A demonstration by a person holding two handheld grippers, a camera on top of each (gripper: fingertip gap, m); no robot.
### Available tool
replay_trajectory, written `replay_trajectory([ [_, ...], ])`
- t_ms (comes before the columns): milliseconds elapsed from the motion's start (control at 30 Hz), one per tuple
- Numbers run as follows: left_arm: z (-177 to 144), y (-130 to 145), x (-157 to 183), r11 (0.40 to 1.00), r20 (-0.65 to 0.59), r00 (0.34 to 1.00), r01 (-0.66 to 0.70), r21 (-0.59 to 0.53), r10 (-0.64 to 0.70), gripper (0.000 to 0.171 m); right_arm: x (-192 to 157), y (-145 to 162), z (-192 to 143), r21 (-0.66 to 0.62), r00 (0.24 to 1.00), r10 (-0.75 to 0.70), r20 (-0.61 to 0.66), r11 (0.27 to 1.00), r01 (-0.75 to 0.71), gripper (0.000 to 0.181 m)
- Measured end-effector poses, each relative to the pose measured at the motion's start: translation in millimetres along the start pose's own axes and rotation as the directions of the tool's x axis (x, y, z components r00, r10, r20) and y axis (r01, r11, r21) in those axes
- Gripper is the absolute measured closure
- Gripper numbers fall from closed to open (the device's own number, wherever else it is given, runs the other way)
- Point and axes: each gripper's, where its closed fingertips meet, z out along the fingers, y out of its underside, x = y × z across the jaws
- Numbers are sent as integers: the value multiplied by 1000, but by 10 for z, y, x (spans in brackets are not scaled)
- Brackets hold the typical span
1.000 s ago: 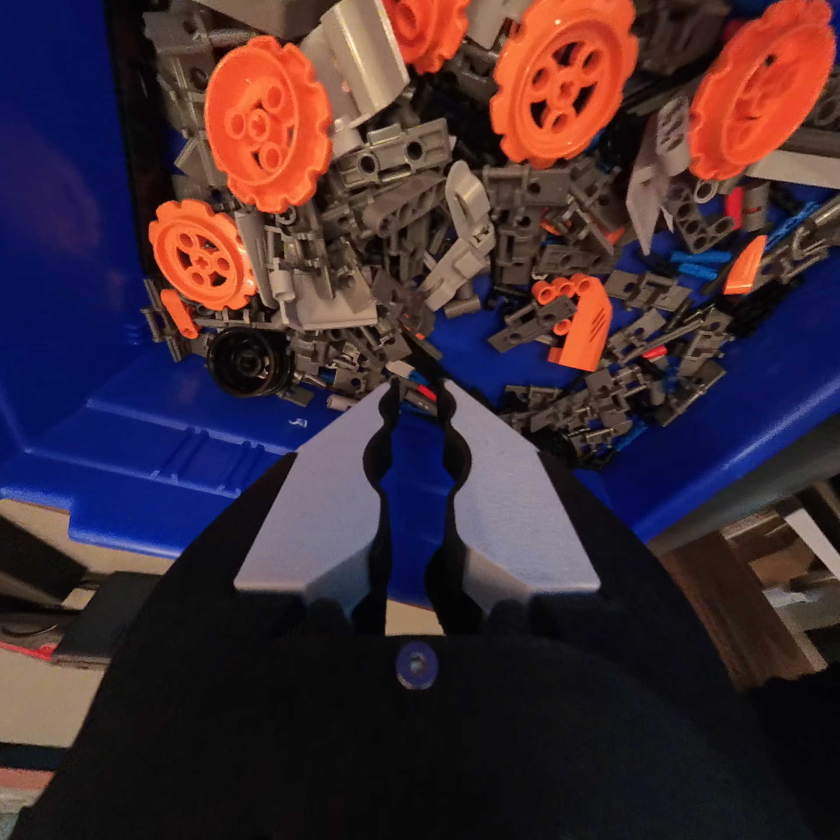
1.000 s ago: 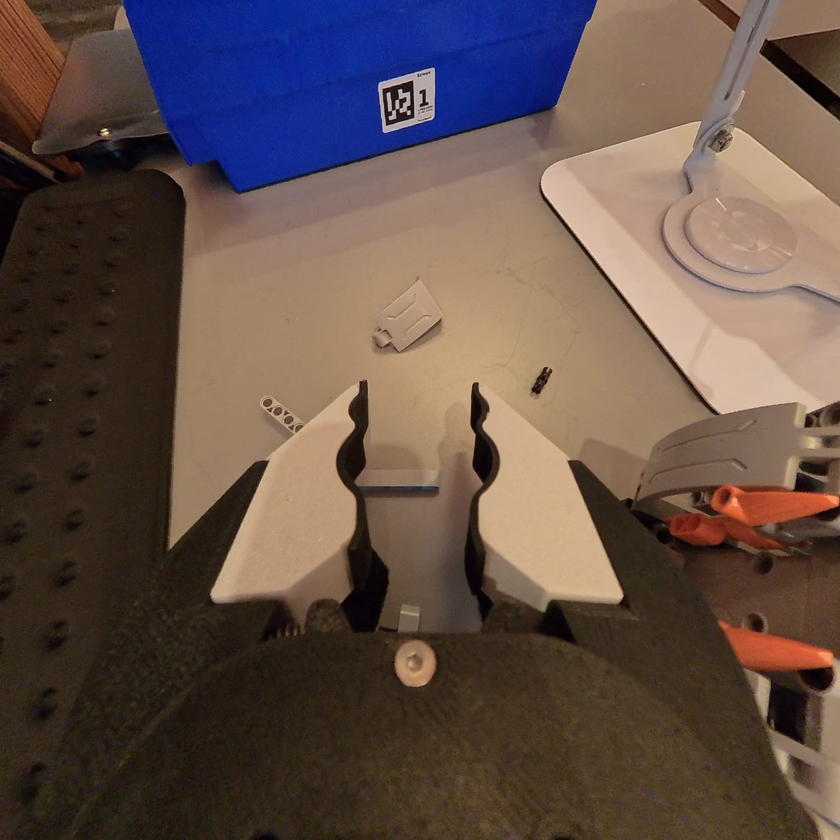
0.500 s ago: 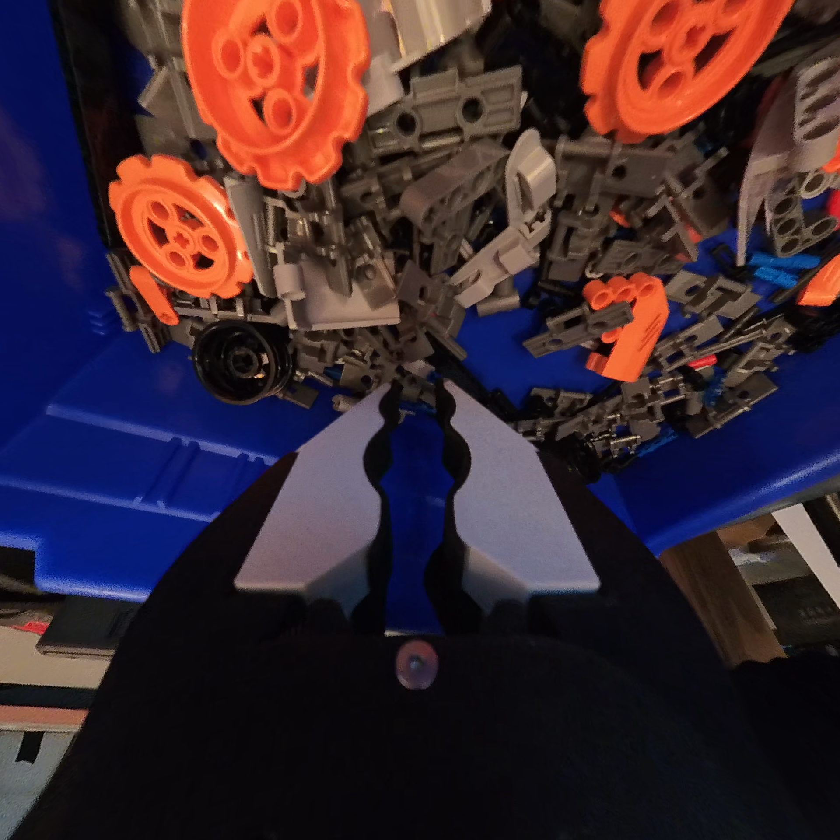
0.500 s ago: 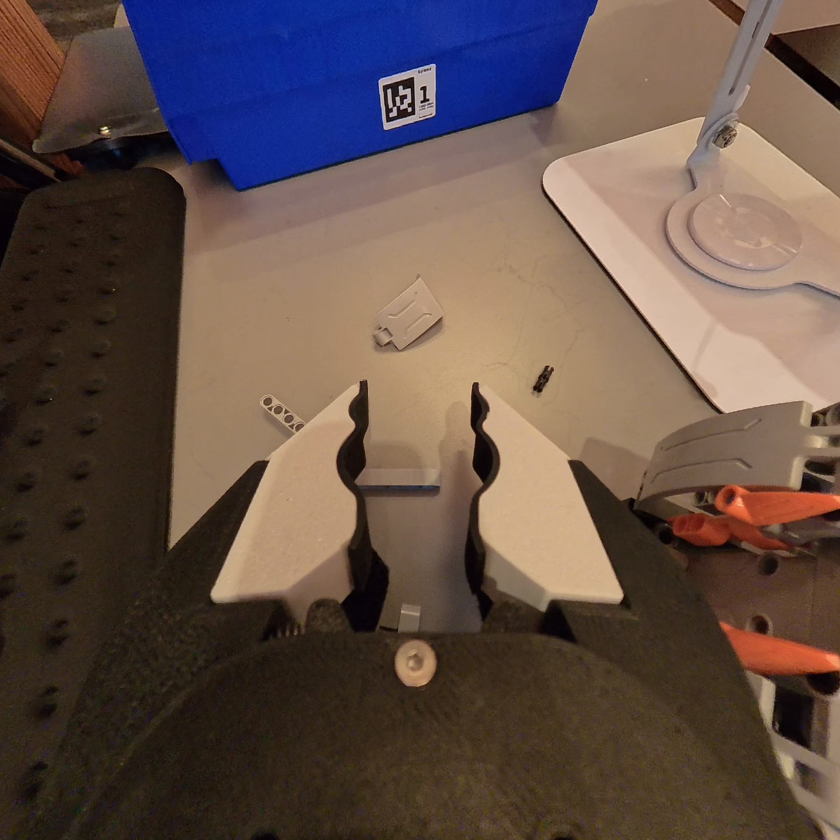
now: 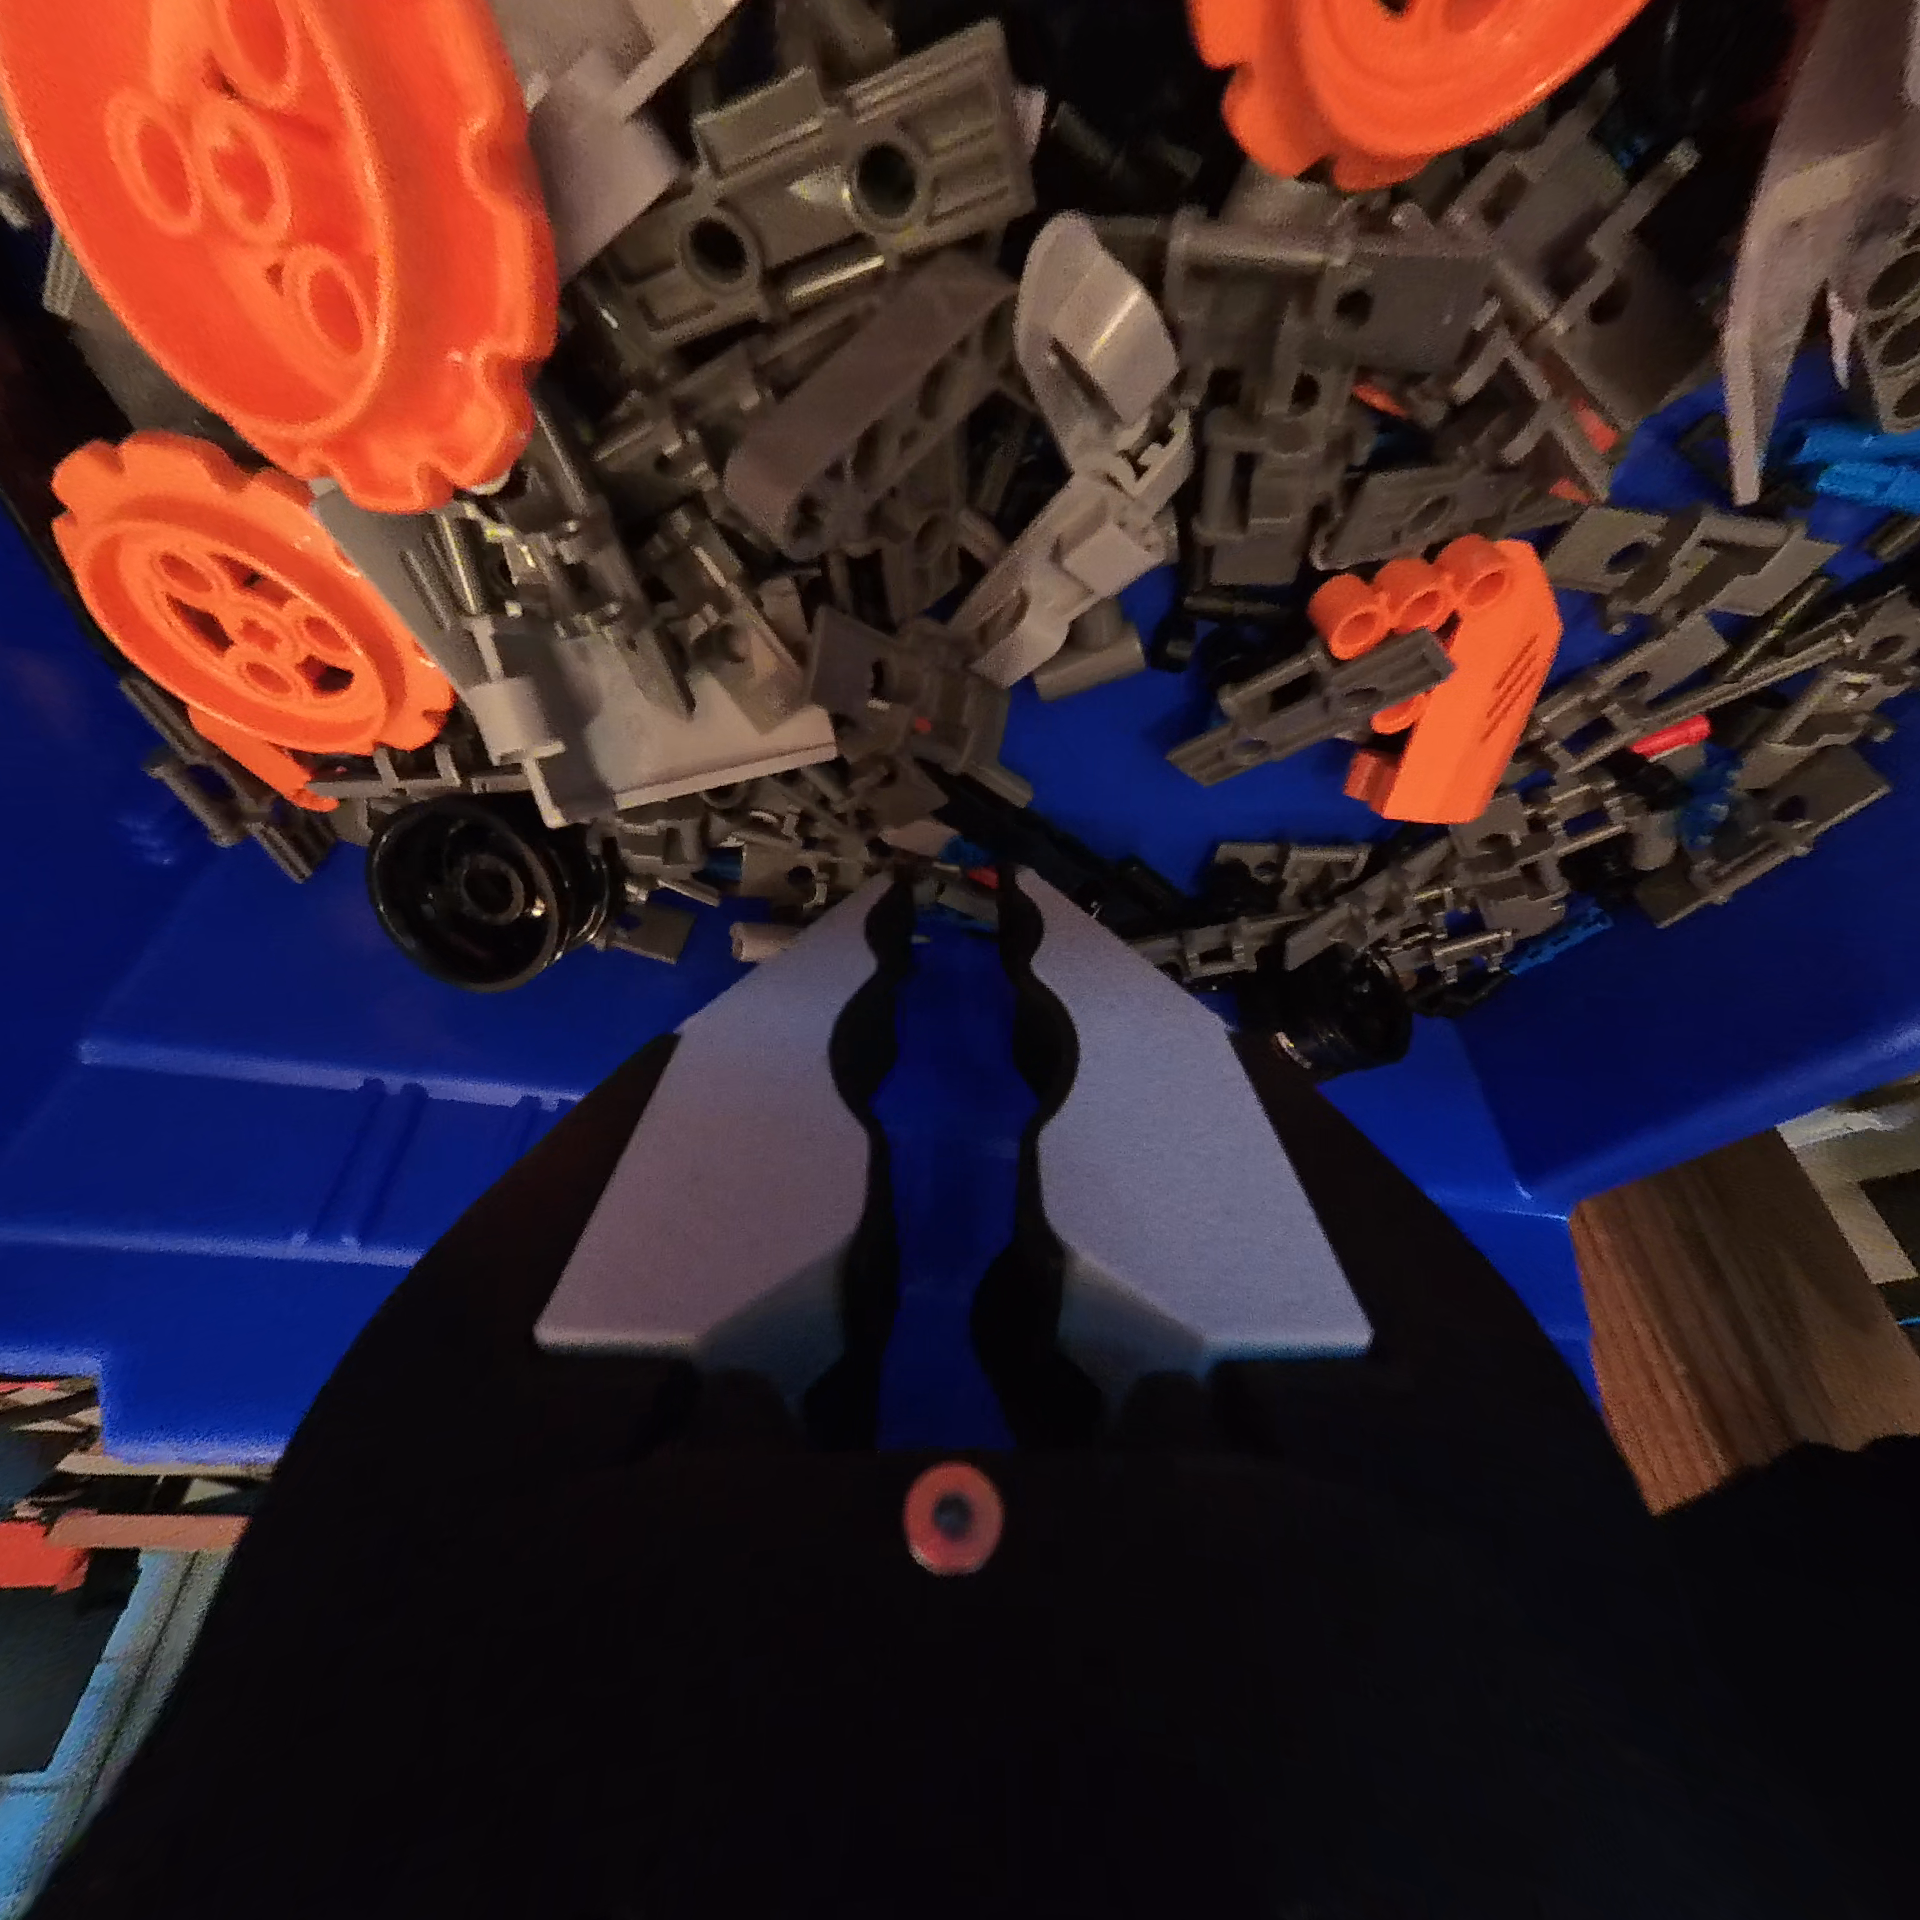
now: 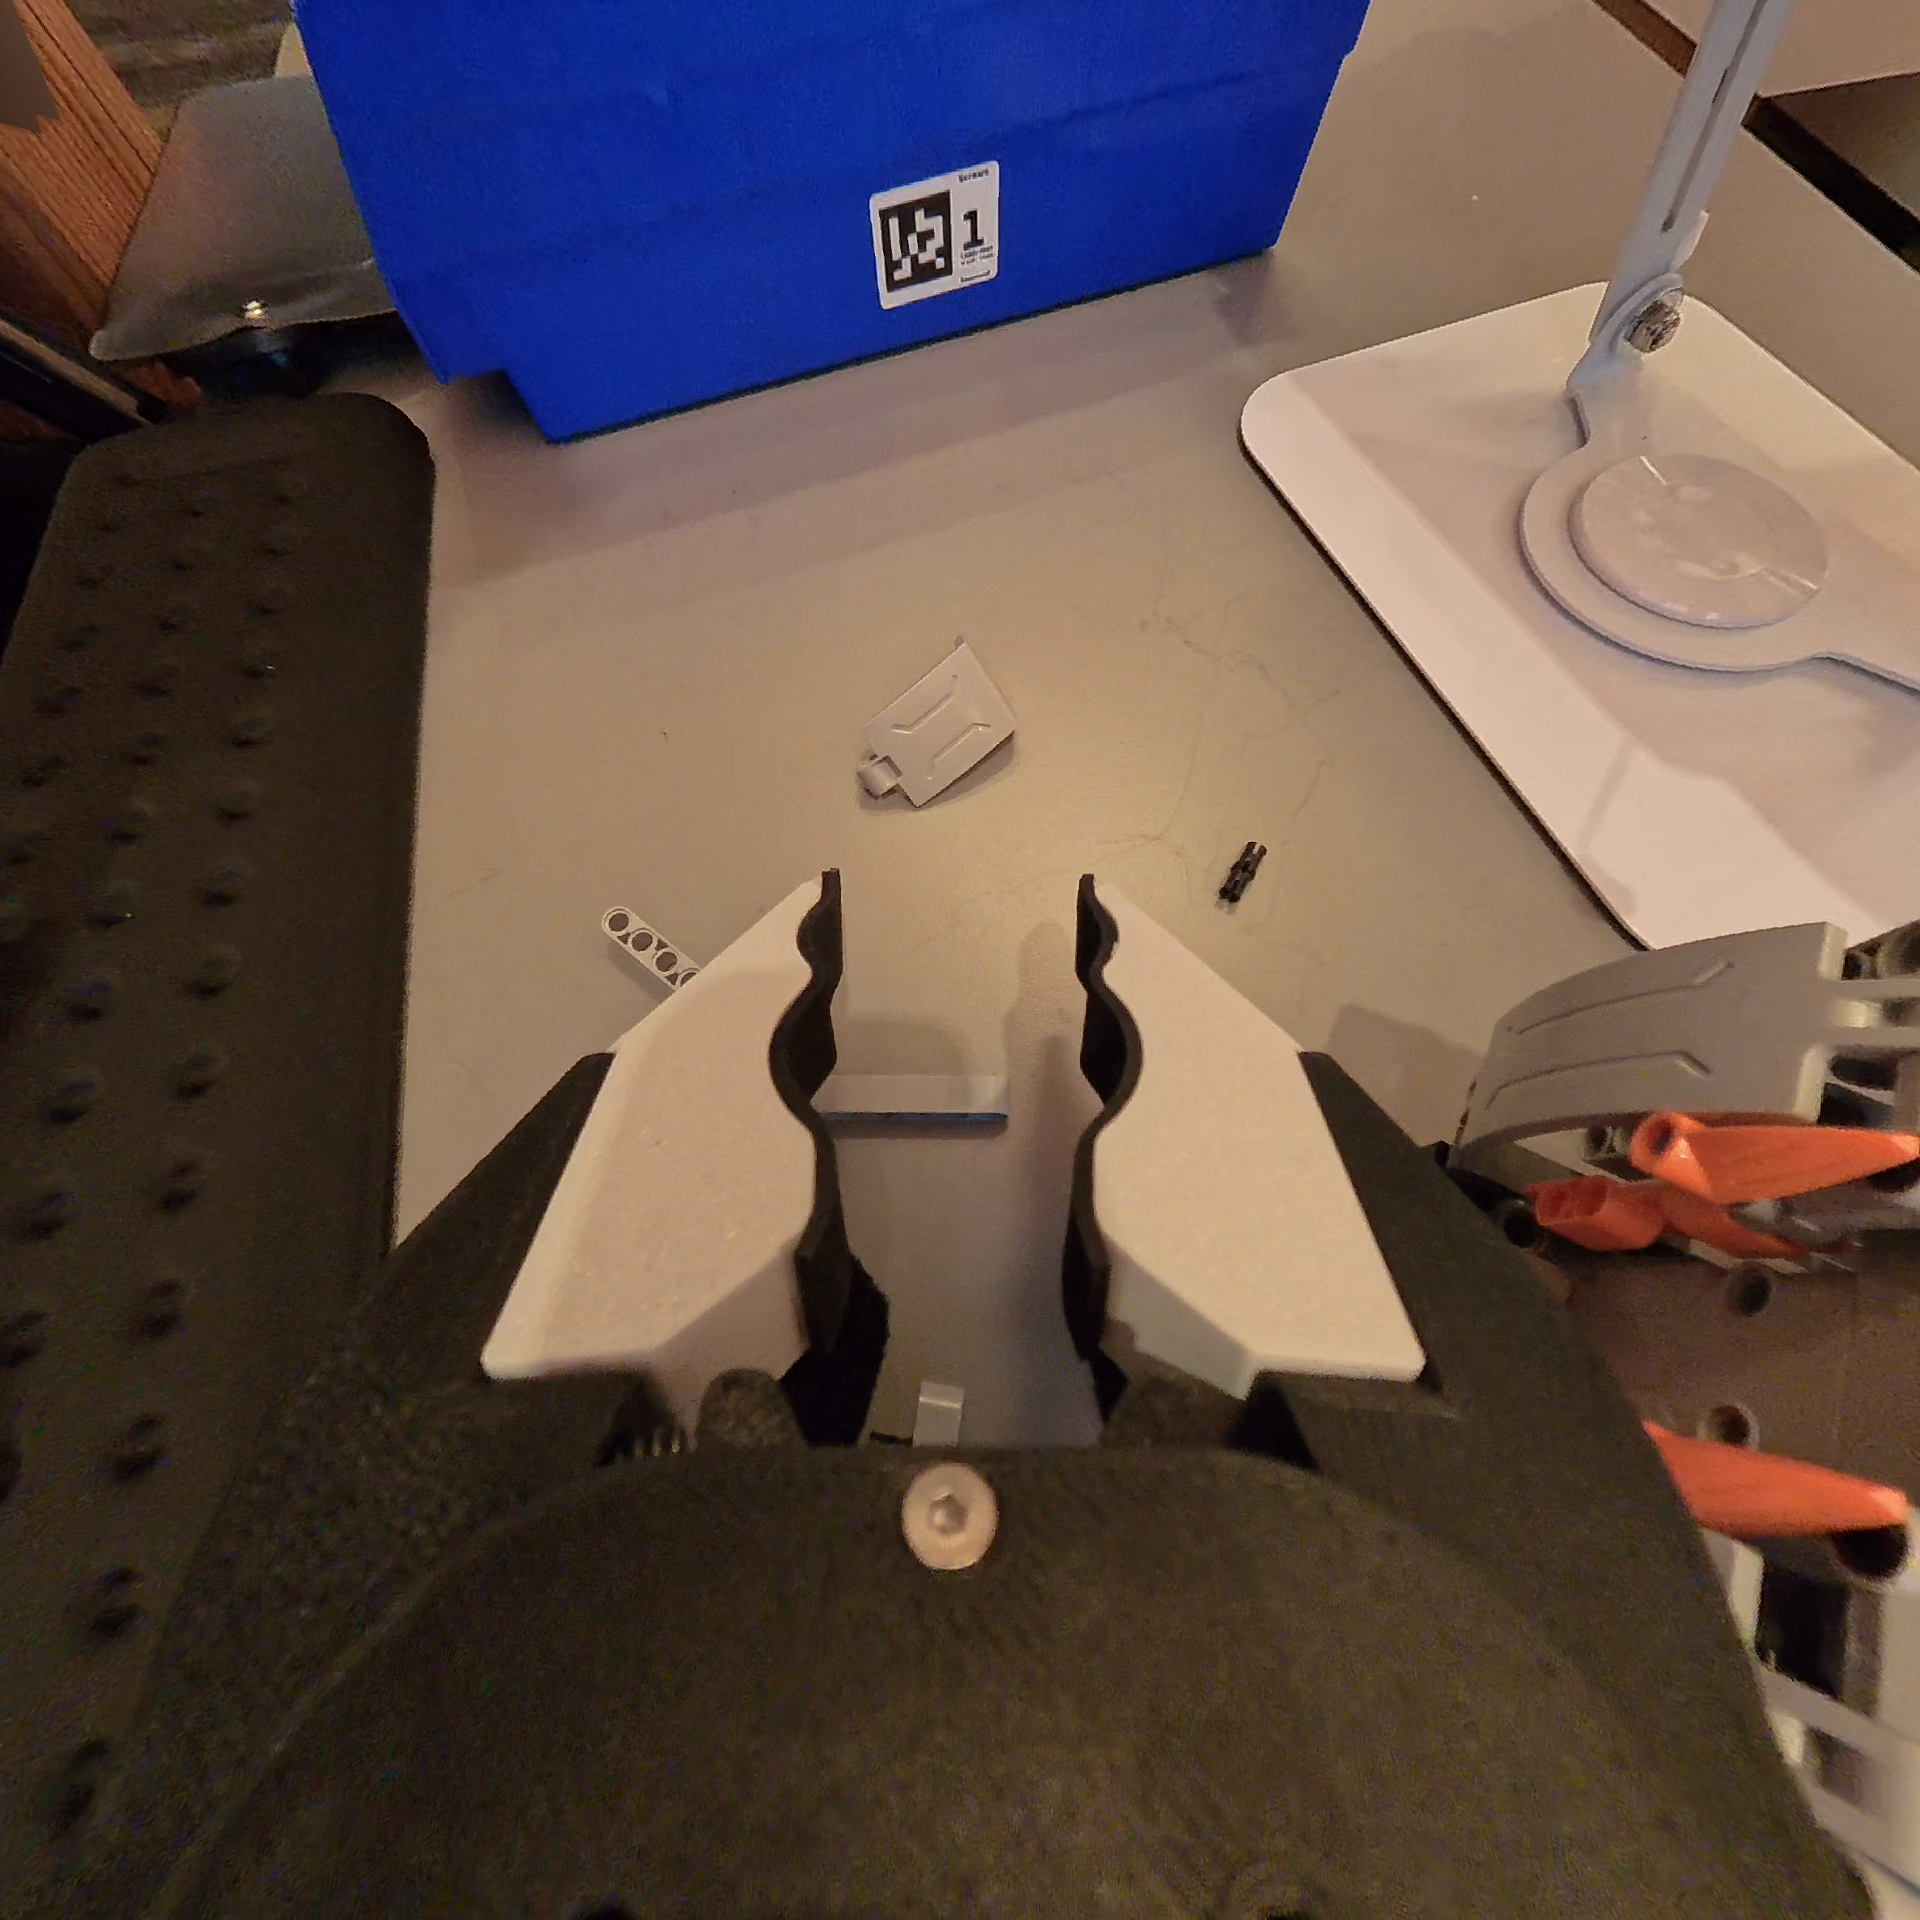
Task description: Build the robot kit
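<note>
Left gripper [image 5: 951, 894] is nosed into the blue bin [image 5: 260, 1122], jaws slightly apart at the brick pile's [image 5: 831, 520] edge, gripping nothing. Right gripper [image 6: 956, 894] hangs wide apart over the table [image 6: 1091, 623], short of that bin.

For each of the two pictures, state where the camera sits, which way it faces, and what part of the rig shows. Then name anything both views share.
Left wrist view: behind the left gripper, looking down into the blue bin at grey pieces and orange wheels; its narrowly parted fingers show.
Right wrist view: behind the right gripper, facing across the grey table towards the bin's outer wall; its open fingers show.
Shared: the blue bin.
</note>
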Motion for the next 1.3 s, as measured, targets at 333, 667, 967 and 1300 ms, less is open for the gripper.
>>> replay_trajectory([
  [333,10,-24,55,999,-21,1000,10,51,-9,171,-9,-22,-13,7,1000,-4,1,1000,4,139],
  [667,-204,-52,78,968,-103,989,124,216,-104,162,-8,-21,-10,8,1000,0,4,1000,0,138],
  [967,-36,-9,105,995,-30,997,72,70,-70,154,-11,-35,-18,12,1000,-2,4,1000,2,139],
  [1300,65,-42,174,997,-13,999,49,58,-48,164,-24,-55,-31,22,1000,-4,8,1000,3,139],
])
